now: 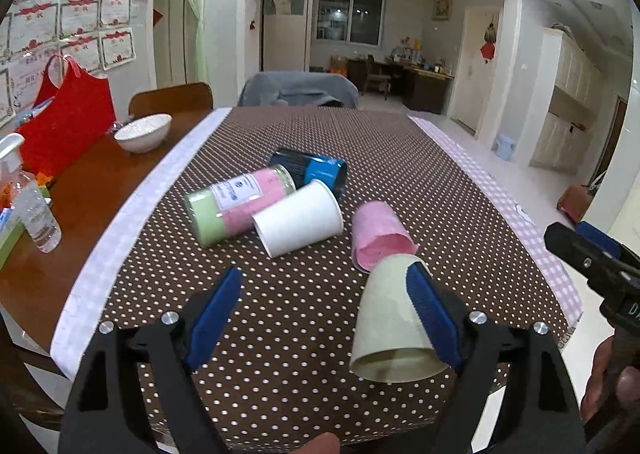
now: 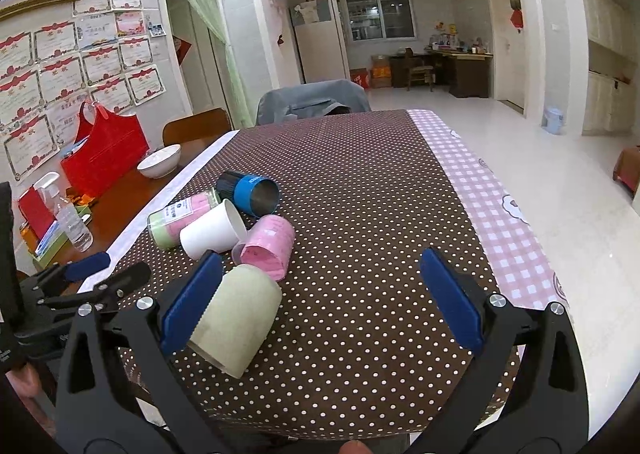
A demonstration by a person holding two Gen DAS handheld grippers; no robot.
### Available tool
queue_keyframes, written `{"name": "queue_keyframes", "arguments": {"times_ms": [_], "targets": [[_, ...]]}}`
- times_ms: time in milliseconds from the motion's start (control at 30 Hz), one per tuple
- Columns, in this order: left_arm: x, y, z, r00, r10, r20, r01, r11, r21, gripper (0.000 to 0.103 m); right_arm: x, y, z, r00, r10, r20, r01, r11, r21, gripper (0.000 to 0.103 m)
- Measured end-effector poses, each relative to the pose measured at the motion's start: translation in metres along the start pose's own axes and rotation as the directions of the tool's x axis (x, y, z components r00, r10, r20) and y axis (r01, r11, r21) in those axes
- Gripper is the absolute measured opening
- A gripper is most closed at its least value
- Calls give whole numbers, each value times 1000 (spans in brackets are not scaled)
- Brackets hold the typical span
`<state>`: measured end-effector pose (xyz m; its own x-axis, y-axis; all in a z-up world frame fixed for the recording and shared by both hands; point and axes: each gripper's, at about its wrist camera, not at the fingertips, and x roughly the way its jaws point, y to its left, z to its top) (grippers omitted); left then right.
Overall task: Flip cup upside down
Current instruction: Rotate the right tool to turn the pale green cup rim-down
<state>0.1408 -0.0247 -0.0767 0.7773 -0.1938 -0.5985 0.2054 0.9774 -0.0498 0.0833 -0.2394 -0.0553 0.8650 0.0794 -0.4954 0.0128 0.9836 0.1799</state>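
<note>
Left wrist view: left gripper (image 1: 326,308) spread wide, nothing between the pads. Pale green cup (image 1: 394,328) lies on its side on the dotted tablecloth (image 1: 304,366), mouth toward the camera, partly behind the right-hand blue pad (image 1: 434,320); contact with the pad cannot be confirmed. Just beyond it lie a pink cup (image 1: 378,234), a white paper cup (image 1: 298,217), a pink-and-green jar (image 1: 236,207) and a blue tumbler (image 1: 316,169), all toppled.

Right wrist view: right gripper (image 2: 320,296) also spread wide, holding nothing. Pale green cup (image 2: 240,328) sits beside its left-hand pad (image 2: 192,302), near the table's front edge.

Judgement: the cup looks light and thin-walled, probably paper, so it would crush under hard squeeze and may roll when nudged. Best hold: across the mid-wall, gently, then rotate mouth-down.
</note>
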Motion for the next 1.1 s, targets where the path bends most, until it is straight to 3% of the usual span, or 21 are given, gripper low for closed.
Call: {"name": "queue_keyframes", "arguments": {"times_ms": [333, 767, 1000, 1100], "targets": [[-17, 12, 3, 999, 39, 33, -39, 999, 5, 83, 11, 16, 7, 997, 50, -57, -51, 999, -16, 97], [-25, 40, 18, 994, 86, 74, -87, 996, 13, 83, 41, 36, 19, 985, 58, -164, -61, 998, -13, 97], [-14, 59, 28, 994, 96, 58, -96, 995, -11, 83, 62, 33, 17, 962, 54, -267, -45, 998, 39, 97], [-8, 67, 29, 995, 96, 42, -95, 995, -14, 83, 73, 27, 14, 941, 77, -330, -47, 994, 96, 97]]}}
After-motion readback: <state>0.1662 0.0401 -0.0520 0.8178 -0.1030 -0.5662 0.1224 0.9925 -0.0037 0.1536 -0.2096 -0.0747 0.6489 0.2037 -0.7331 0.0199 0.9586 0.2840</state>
